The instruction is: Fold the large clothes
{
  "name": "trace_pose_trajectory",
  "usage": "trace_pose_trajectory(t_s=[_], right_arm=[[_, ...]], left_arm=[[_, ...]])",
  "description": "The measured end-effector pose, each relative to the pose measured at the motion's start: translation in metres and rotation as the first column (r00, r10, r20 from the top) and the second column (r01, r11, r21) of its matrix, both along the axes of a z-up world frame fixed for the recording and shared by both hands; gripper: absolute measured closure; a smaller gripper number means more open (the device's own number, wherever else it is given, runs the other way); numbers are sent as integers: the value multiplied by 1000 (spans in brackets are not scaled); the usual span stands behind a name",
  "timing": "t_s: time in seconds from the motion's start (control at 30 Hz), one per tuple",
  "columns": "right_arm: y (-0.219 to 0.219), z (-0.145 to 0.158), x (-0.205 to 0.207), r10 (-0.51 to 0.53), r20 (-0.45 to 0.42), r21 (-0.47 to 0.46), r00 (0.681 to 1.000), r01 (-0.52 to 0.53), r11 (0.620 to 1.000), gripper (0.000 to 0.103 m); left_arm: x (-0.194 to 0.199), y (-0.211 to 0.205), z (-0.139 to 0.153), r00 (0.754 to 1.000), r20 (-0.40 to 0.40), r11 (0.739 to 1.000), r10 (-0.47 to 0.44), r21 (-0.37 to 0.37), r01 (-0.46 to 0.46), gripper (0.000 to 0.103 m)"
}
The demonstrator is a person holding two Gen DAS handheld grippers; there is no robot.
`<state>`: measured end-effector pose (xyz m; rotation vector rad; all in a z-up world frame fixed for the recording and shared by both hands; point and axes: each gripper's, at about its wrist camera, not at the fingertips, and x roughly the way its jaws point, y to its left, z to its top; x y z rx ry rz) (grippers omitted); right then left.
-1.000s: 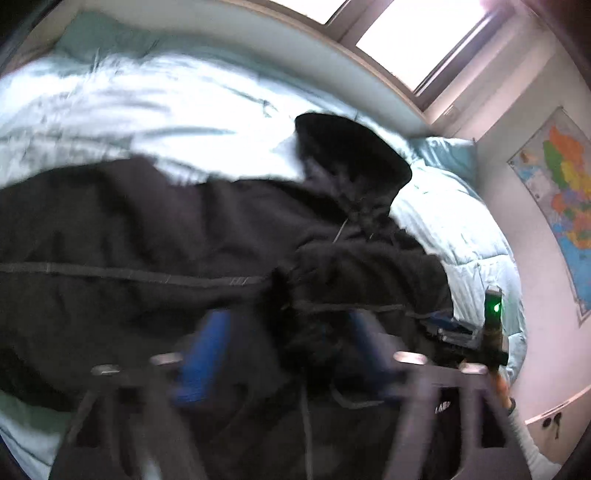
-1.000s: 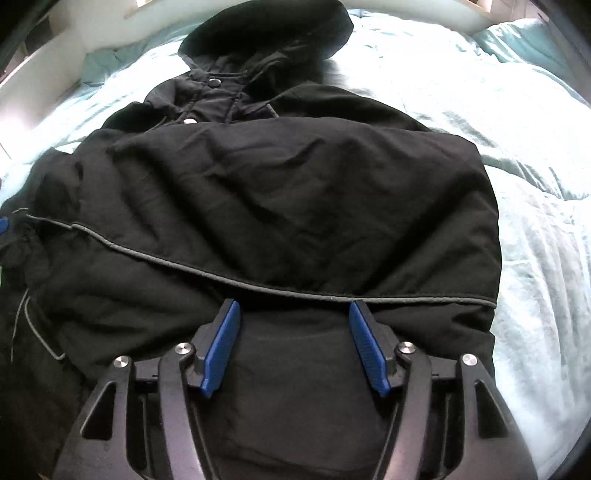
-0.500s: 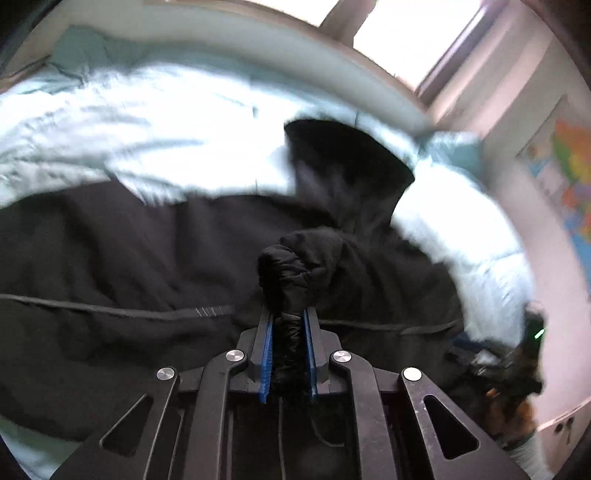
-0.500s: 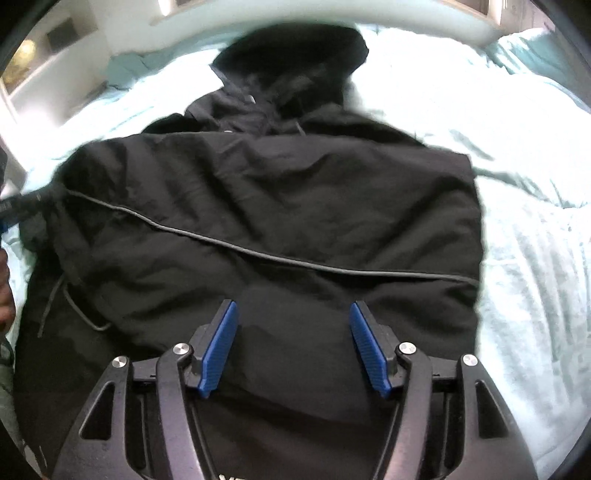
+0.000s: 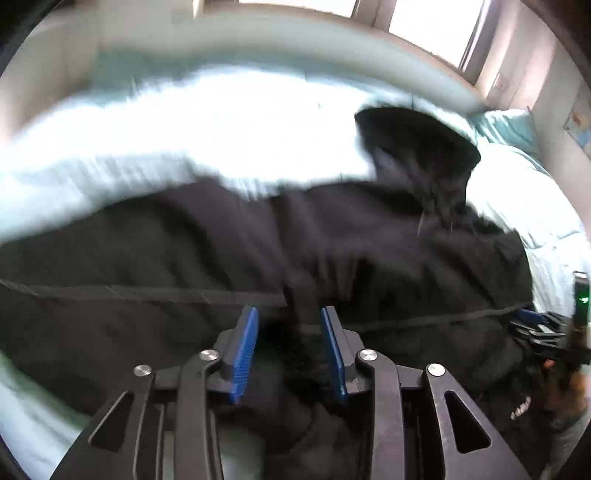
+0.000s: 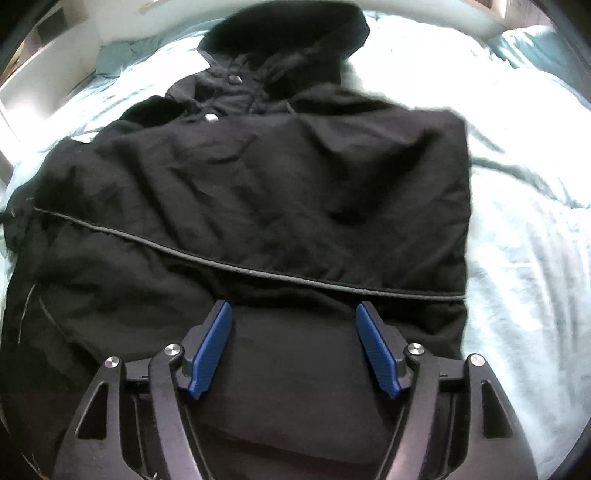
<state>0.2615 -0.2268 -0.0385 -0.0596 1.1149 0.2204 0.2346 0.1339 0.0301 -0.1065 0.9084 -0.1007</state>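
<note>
A black hooded jacket [image 6: 277, 184] lies spread on a pale blue bed cover [image 6: 517, 221], hood [image 6: 295, 40] at the far end, a thin grey seam across its body. My right gripper [image 6: 293, 306] hovers over the near hem; its jaws are opening, with flat cloth below and nothing pinched. In the blurred left wrist view the jacket [image 5: 166, 258] fills the middle. My left gripper [image 5: 290, 312] is over it, jaws opening. A dark ridge of cloth stands between the pads, close to the right fingertip [image 5: 328, 325], not squeezed.
A window [image 5: 424, 29] runs behind the bed. A teal pillow [image 5: 509, 129] lies at the far right corner below a wall map [image 5: 580, 125]. A green light [image 5: 583, 298] on the other hand's device shows at the right edge. Bed cover [image 5: 221, 129] surrounds the jacket.
Half a second ago my left gripper was shut on a bunch of jacket cloth; its jaws have since parted and the bunch has sunk. My right gripper's jaws stand slightly wider.
</note>
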Motion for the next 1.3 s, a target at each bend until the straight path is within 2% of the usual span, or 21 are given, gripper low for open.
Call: trace_pose_trajectory(t_s=[0.03, 0.1, 0.17, 0.23, 0.3, 0.37, 0.4, 0.47, 0.53, 0.6, 0.7, 0.77, 0.83, 0.87, 0.93, 1.0, 1.07, 1.17, 1.3], right_arm=[[-1, 12, -2, 2, 26, 16, 1000, -3, 1000, 30], [-3, 37, -1, -14, 102, 66, 995, 7, 998, 30], [-6, 50, 11, -71, 151, 81, 986, 59, 995, 29], [-7, 46, 33, -111, 140, 82, 984, 100, 992, 28], [-9, 20, 60, -153, 78, 22, 985, 152, 988, 29], [-14, -14, 74, -169, -28, -27, 985, 168, 985, 29], [-19, -21, 76, -171, -61, 3, 983, 171, 985, 29], [-23, -15, 74, -182, -73, 10, 981, 183, 983, 29], [-22, -3, 65, -171, -66, -8, 983, 170, 985, 29], [-25, 12, 45, -132, -35, 29, 991, 133, 991, 29], [-34, 37, -3, -103, 8, 117, 995, 101, 988, 28], [-39, 39, -26, -100, 8, 104, 995, 98, 990, 27], [-44, 27, -45, -106, -24, 67, 994, 107, 992, 27], [-44, 13, -50, -107, -51, 30, 993, 109, 994, 27], [-34, -2, -54, -84, -63, -45, 994, 81, 996, 27], [-28, 4, -53, -110, -74, -85, 991, 103, 991, 27], [-23, 17, -52, -141, -79, -102, 987, 133, 986, 27], [-9, 45, -70, -82, -58, -29, 995, 81, 996, 27], [17, 77, -102, -11, -49, 87, 999, 15, 996, 27]], left_arm=[[-5, -3, 19, 999, 46, 1000, -12, 4, 12, 53], [-13, -16, 42, 994, 87, 997, -71, -20, 73, 43], [-6, -50, 43, 984, 79, 986, -158, -33, 161, 43], [3, -75, 27, 979, 35, 979, -202, -17, 203, 43], [21, -96, -12, 974, -70, 976, -215, 15, 217, 43], [37, -99, -58, 971, -199, 982, -129, 113, 153, 44], [41, -92, -74, 969, -218, 987, -117, 85, 138, 44], [37, -82, -70, 971, -204, 991, -125, 27, 133, 44], [32, -78, -60, 973, -193, 991, -129, 15, 134, 44], [25, -76, -50, 973, -182, 989, -142, 0, 145, 44], [0, -69, -27, 970, -126, 978, -207, -66, 200, 44], [-12, -64, -19, 975, -96, 979, -201, -67, 195, 44], [-10, -66, -26, 977, -126, 985, -172, -47, 167, 43], [-4, -62, -42, 973, -186, 990, -139, -31, 135, 43], [10, -67, -67, 956, -267, 993, -121, -48, 112, 44], [6, -73, -62, 963, -249, 994, -105, 9, 111, 44], [-8, -81, -42, 971, -214, 990, -105, 65, 122, 43], [-44, -72, -1, 986, -89, 986, -140, 84, 147, 43], [-71, -34, 33, 997, -13, 994, -81, 75, 82, 38]])
